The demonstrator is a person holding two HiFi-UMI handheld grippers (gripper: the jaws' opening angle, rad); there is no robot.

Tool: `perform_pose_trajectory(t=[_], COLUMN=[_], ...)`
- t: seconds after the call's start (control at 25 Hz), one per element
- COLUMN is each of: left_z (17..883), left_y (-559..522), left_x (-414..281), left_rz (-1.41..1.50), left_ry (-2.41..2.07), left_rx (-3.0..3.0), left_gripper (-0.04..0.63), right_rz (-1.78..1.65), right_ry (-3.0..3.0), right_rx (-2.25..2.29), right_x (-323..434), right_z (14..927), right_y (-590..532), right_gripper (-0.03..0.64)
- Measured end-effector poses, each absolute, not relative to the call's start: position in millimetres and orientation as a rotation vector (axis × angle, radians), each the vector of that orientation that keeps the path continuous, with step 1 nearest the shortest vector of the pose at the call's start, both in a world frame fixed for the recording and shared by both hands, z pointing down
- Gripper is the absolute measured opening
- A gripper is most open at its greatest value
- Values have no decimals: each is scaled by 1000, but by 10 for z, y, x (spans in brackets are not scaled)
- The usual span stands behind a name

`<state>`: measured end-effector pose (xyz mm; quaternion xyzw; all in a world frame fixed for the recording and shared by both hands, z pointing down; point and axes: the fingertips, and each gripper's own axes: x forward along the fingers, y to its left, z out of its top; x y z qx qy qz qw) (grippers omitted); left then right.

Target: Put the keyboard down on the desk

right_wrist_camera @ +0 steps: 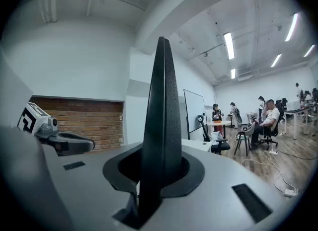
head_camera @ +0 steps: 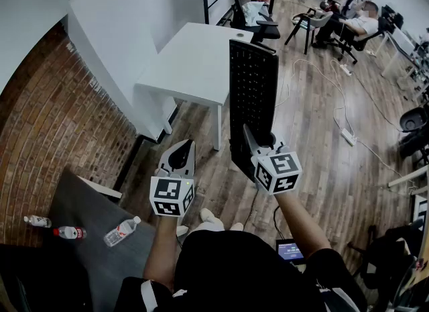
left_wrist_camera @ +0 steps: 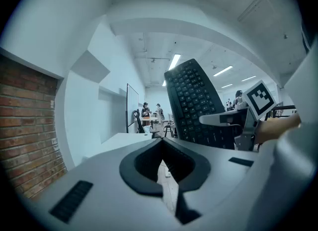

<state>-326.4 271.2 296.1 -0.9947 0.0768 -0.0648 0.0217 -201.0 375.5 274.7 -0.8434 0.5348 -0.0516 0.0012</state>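
Right claw (head_camera: 251, 144) clamped on lower end of black keyboard (head_camera: 253, 92), jaws narrow, pads pressing both faces. In right gripper view the keyboard stands edge-on between the jaws, rising straight up. Keyboard held upright in the air, long side vertical, key side facing left toward the left claw (head_camera: 182, 153); the keys show plainly in left gripper view. It touches nothing but the right claw. Not on the bench.

Left claw empty, jaw tips together, only a thin slit behind them. It sits just left of the keyboard's lower end, apart from it, pointing forward.

White bench (head_camera: 194, 56) lies ahead and left, top bare where visible. In head view the keyboard's top end overlaps the bench's right edge near the front corner. Wood floor (head_camera: 315, 123) under everything, white cable and power strip (head_camera: 348, 136) to the right. Brick wall (head_camera: 60, 143) at left. Three plastic bottles (head_camera: 122, 231) lie on a grey surface at lower left. Black office chair (head_camera: 251, 19) behind the bench. Seated person (head_camera: 355, 25) at far right back.
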Motion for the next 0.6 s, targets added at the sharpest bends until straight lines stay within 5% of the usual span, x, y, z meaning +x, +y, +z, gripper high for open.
perform_pose_trajectory(t=[0.6], left_z=[2970], left_y=[2889], left_x=[-3298], left_rz=[-194], left_ry=[236], left_rx=[-3086], left_gripper=[14], right_rz=[-175], right_ry=[1658], right_rx=[-2638], right_x=[-2058], right_z=[2796], right_y=[3934], right_gripper=[95])
